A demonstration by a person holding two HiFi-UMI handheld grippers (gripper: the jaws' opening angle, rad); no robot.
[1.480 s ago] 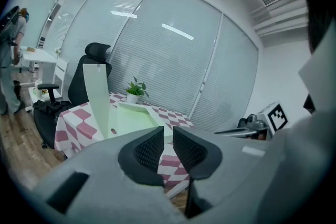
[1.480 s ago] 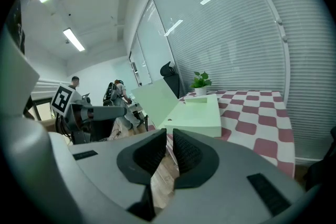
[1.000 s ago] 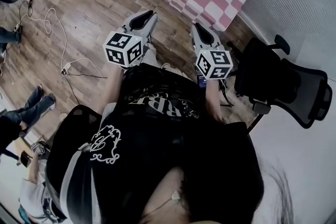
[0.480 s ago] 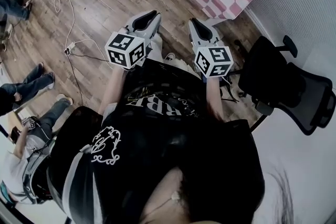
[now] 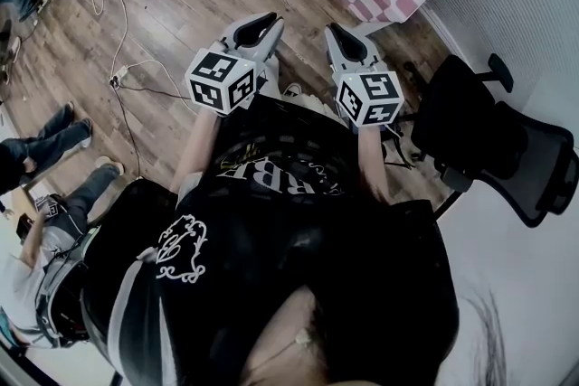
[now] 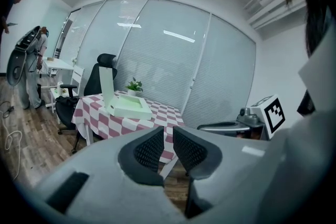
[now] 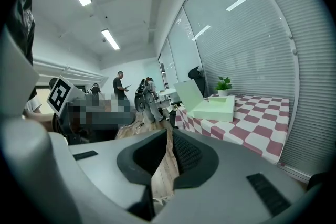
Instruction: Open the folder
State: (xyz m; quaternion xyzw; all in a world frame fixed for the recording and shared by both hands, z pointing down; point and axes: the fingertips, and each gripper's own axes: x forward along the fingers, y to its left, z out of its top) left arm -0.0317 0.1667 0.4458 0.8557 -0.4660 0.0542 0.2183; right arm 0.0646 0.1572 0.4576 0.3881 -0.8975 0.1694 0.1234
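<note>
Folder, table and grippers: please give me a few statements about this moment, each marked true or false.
1. The folder lies on the table with its cover raised. True.
2. The left gripper holds the folder. False: nothing is between its jaws, and the folder is away on the table.
3. A potted plant stands on the table. True.
4. The tablecloth is blue and white. False: it is checked pink and white.
5. A black office chair stands on the person's right. True.
</note>
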